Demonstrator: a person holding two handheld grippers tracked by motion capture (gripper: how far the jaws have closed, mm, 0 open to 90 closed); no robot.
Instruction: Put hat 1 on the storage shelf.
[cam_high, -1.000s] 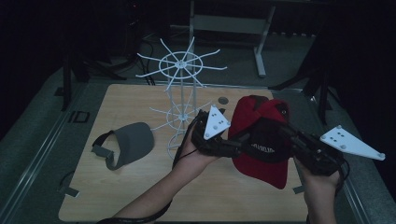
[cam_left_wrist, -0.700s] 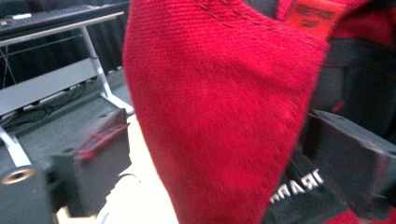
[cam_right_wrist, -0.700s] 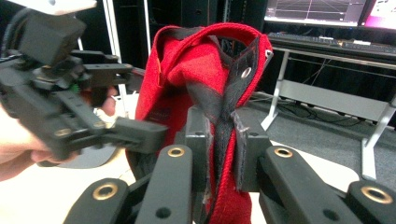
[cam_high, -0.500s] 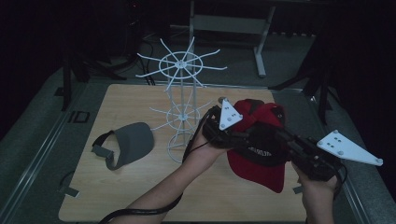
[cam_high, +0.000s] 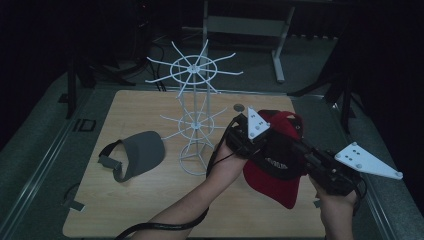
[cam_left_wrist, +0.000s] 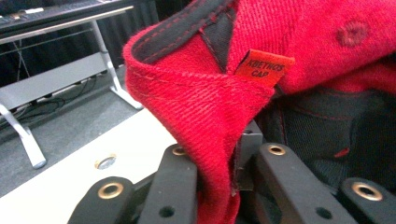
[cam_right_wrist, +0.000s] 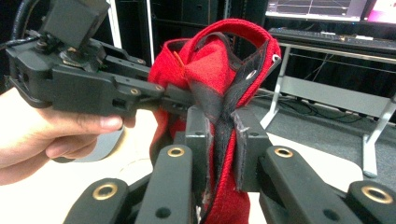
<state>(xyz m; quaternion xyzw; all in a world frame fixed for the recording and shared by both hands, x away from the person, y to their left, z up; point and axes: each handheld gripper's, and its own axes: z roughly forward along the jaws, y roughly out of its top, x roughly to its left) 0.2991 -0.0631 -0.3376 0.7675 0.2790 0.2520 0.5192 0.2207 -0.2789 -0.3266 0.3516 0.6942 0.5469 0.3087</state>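
Observation:
A red cap (cam_high: 272, 172) with a black inner band hangs between both grippers over the right part of the table. My left gripper (cam_high: 265, 142) comes in from the left and is shut on a fold of the cap's red fabric (cam_left_wrist: 210, 102) near its small label. My right gripper (cam_high: 300, 152) reaches up from the lower right and is shut on the cap's (cam_right_wrist: 219, 70) black-lined rear edge and strap. In the right gripper view the left gripper (cam_right_wrist: 93, 79) and the hand holding it sit just left of the cap.
A white wire rack (cam_high: 192, 115) with radiating hooks stands mid-table, just left of the left gripper. A grey visor (cam_high: 135, 152) lies at the table's left. A small round disc (cam_high: 239, 106) sits near the far edge. The wooden table (cam_high: 150, 210) has dark floor around it.
My left gripper has moved right and slightly up with its fold of the cap, closing on the right gripper. The right gripper has shifted a little down and left.

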